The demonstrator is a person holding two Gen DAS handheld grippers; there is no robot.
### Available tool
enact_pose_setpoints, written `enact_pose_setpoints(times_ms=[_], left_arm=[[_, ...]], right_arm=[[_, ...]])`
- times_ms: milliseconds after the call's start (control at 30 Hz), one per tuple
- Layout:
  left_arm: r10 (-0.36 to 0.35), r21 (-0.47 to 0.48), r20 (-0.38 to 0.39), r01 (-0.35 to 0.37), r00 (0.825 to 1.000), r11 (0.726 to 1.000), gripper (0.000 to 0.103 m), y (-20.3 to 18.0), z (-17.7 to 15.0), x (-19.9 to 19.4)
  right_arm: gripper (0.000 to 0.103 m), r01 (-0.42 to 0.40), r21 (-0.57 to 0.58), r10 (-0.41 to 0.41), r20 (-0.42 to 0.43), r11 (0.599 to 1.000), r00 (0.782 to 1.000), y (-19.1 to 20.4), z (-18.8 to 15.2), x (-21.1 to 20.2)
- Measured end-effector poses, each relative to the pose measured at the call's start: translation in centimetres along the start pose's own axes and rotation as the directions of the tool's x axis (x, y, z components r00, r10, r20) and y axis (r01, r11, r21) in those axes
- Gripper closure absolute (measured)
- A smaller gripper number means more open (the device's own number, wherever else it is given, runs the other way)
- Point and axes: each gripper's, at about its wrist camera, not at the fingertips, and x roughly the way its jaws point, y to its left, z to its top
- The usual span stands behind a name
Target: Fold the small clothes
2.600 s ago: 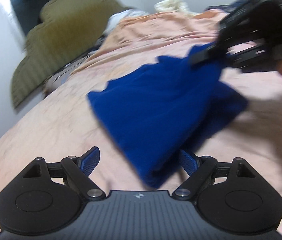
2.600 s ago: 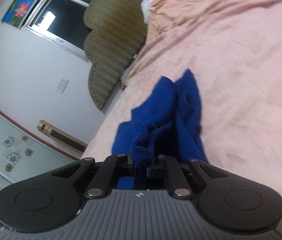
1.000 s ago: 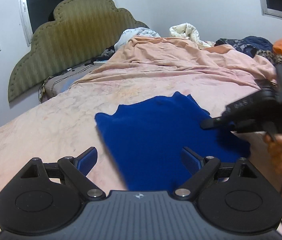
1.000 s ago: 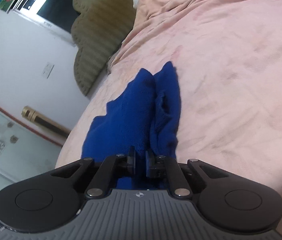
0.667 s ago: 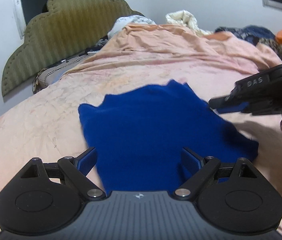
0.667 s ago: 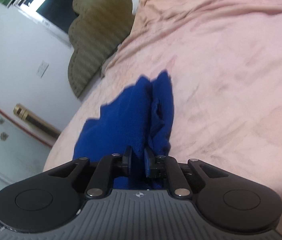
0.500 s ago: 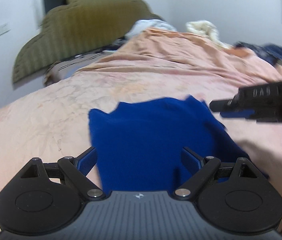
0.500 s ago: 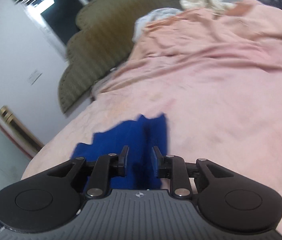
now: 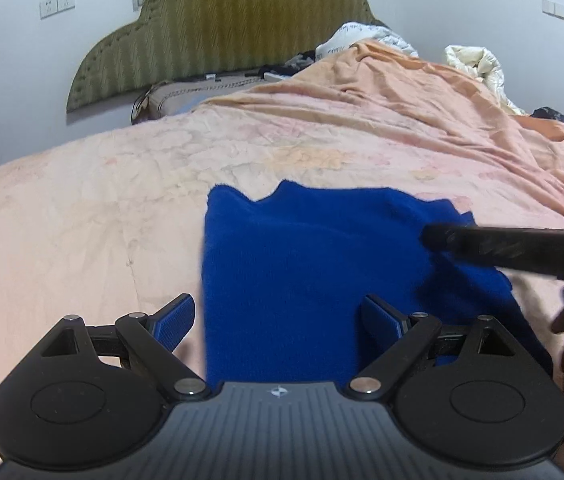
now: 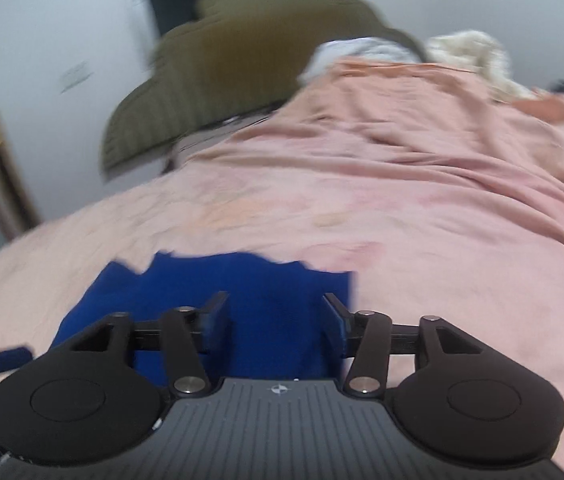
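Home bedroom: bed [image 9: 82,216] with padded headboard [image 9: 222,36], rumpled bedding [image 9: 421,112].

one blue garment [image 9: 305,264], one pink bedspread [image 9: 82,216], one headboard [image 9: 218,28], two grippers [image 9: 278,316].

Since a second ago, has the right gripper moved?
Yes. The right gripper has risen off the blue cloth, jaws just opening, nothing gripped; the headboard now sits upright.
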Motion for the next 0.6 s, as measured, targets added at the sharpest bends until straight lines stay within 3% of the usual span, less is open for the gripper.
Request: enact_pose_setpoints(times_ms=[67,133,200,333,433,500,600], left_arm=[[0.011,0.008,0.004,-0.011,1.0,1.0,0.012,-0.3,-0.2,0.0],[0.03,0.022,0.016,-0.03,0.999,0.999,0.012,-0.6,-0.4,-0.2],[0.045,0.029,0.016,-0.045,0.999,0.999,0.012,-0.9,-0.5,-0.2],[0.077,0.045,0.018,-0.078,0.997,0.996,0.012,-1.4,-0.8,-0.1],[0.106,0.035,0.032,-0.107,0.994,0.994,0.012,-1.8,-1.2,-0.2],[0.132,0.04,0.05,-0.134,0.99,0.99,0.011,-2.2,-1.5,-0.3],[0.18,0.07,0.074,-0.185,0.981,0.98,0.011,-3.2,-1.9,-0.8]], right_arm=[[0.041,0.069,-0.062,-0.072,-0.049,0.996,0.996,0.2,0.1,1.8],[0.039,0.184,-0.064,-0.186,-0.033,0.981,0.982,-0.4,0.1,2.5],[0.034,0.223,-0.011,-0.223,0.002,0.975,0.975,-1.7,0.1,2.3],[0.031,0.188,0.112,-0.197,0.074,0.976,0.978,-3.7,-0.6,1.6],[0.027,0.124,0.092,-0.136,0.138,0.988,0.981,-3.1,-0.6,0.8],[0.014,0.077,0.069,-0.089,0.189,0.995,0.978,-2.8,-0.3,0.1],[0.006,0.014,0.023,-0.018,0.174,1.0,0.985,-2.1,-0.3,-0.1]])
